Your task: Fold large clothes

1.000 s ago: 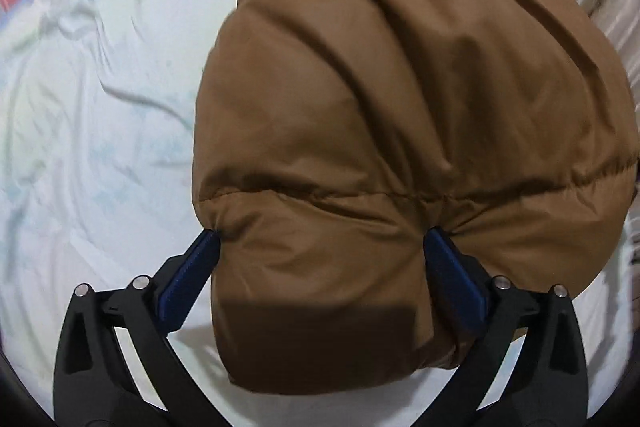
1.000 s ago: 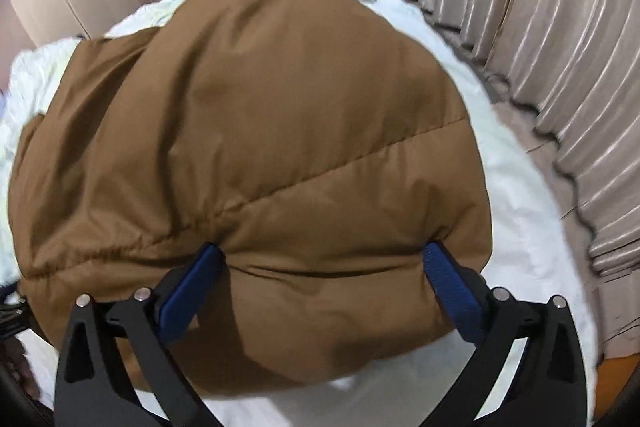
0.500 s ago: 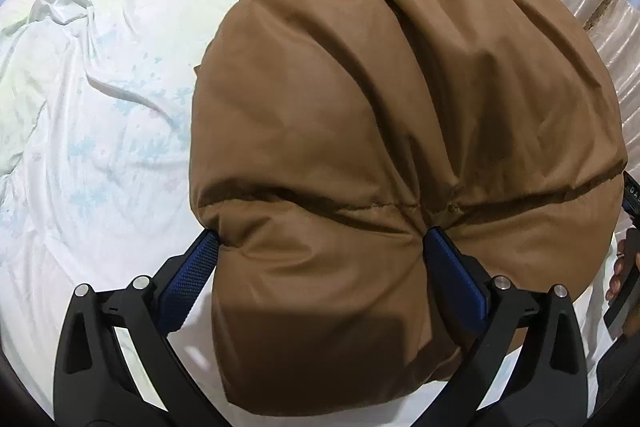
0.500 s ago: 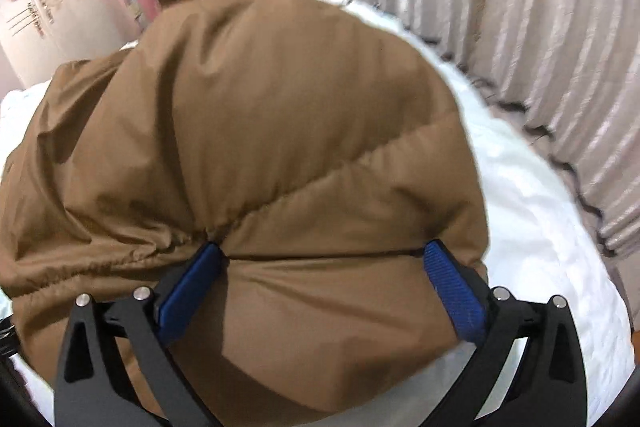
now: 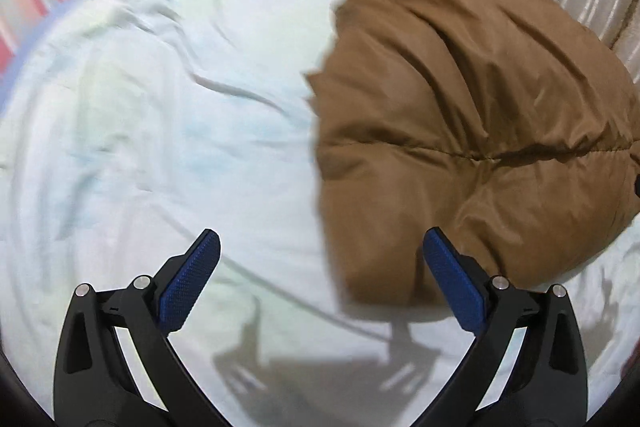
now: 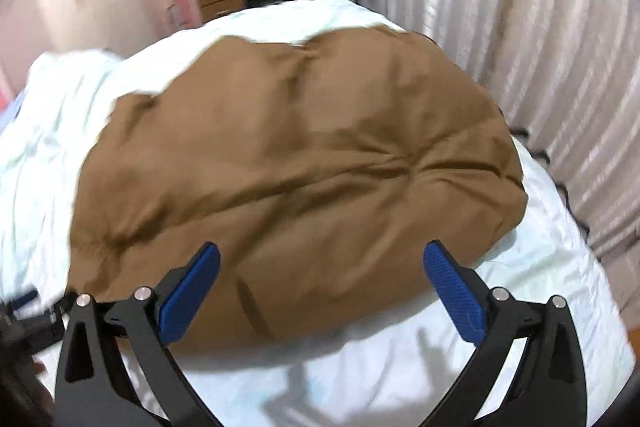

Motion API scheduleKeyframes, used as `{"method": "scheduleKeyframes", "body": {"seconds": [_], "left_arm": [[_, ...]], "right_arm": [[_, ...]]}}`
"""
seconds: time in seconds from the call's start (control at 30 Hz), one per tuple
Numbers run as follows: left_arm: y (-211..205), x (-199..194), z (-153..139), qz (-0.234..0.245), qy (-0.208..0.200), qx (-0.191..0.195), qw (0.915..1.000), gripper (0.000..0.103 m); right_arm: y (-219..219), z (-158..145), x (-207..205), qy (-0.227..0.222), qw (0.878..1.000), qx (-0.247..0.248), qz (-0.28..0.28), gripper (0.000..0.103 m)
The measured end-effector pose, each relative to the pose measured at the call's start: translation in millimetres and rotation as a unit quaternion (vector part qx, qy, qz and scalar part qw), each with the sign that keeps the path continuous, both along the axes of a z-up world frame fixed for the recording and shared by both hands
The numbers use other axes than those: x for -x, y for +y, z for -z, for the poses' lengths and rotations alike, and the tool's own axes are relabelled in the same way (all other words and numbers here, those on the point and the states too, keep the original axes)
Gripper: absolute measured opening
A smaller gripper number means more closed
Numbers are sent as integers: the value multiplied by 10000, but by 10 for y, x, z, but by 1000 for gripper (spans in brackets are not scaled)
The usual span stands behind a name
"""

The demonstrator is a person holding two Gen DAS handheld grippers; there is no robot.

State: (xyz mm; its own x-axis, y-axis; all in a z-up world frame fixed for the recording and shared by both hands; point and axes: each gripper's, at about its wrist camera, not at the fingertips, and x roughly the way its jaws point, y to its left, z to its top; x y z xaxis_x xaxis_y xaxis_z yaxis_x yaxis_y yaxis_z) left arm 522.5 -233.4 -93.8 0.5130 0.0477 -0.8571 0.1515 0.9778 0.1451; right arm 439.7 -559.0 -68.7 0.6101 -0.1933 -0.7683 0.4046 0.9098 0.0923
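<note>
Currently the bed (image 5: 168, 131), covered in a pale, wrinkled sheet, fills the space ahead of and below both grippers. On it lies the brown puffer jacket (image 6: 296, 163), folded into a thick, rounded bundle with a quilted seam across its top.

Left gripper (image 5: 320, 259): jaws wide apart, holding nothing. The jacket lies ahead and to the right, with its near edge just beyond the right finger; bare sheet lies under and left of the jaws.

Right gripper (image 6: 320, 267): jaws wide apart, holding nothing. The jacket lies directly ahead, and its near edge spans the gap between the two fingers. I cannot tell whether the pads touch the fabric or hover just above it.

Step, as a judgement: the bundle appears released after a fold, so this looks like a late stage, either a final tidy or completion. If another fold is needed, both grippers would have to close on the near edge and carry it forward evenly, since the padding is bulky and likely to spring open.

Not resolved: both views are motion-blurred. The jacket's underside, sleeves and hood are hidden. Its right edge is cut off in the left view. A dark object low left in the right view is unidentifiable.
</note>
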Motion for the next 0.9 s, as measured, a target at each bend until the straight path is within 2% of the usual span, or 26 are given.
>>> {"method": "scheduleKeyframes", "body": {"seconds": [0.1, 0.2, 0.37, 0.4, 0.47, 0.5, 0.6, 0.7, 0.8, 0.9], "left_arm": [[107, 250, -284, -56, -443, -160, 9989, 100], [153, 552, -541, -71, -846, -32, 9964, 100], [275, 785, -880, -296, -1300, 123, 9910, 100], [239, 709, -948, -302, -1378, 90, 9900, 100], [278, 953, -1059, -246, -1480, 62, 9887, 100], [225, 940, -1132, -194, -1522, 120, 9881, 100], [224, 945, -1127, -54, -1646, 383, 9856, 100], [279, 1007, -1193, -80, -1818, 599, 9815, 100], [224, 986, -1196, -128, -1966, 539, 9789, 100], [115, 955, -1147, -57, -2015, 442, 9785, 100]], "right_arm": [[217, -282, 156, -192, 9995, 215, -119, 101], [475, -540, 385, -516, 9980, 333, -145, 101], [767, -816, 598, -743, 9954, 518, -326, 101], [854, -867, 649, -794, 9943, 570, -434, 101], [995, -939, 773, -882, 9919, 658, -639, 101], [1025, -960, 800, -885, 9916, 659, -676, 101], [1090, -996, 906, -940, 9912, 589, -716, 101], [1197, -1116, 952, -949, 9893, 825, -734, 101], [1322, -1218, 1019, -1238, 9819, 1183, -808, 101], [1451, -1239, 1033, -1294, 9765, 1559, -740, 101]]}}
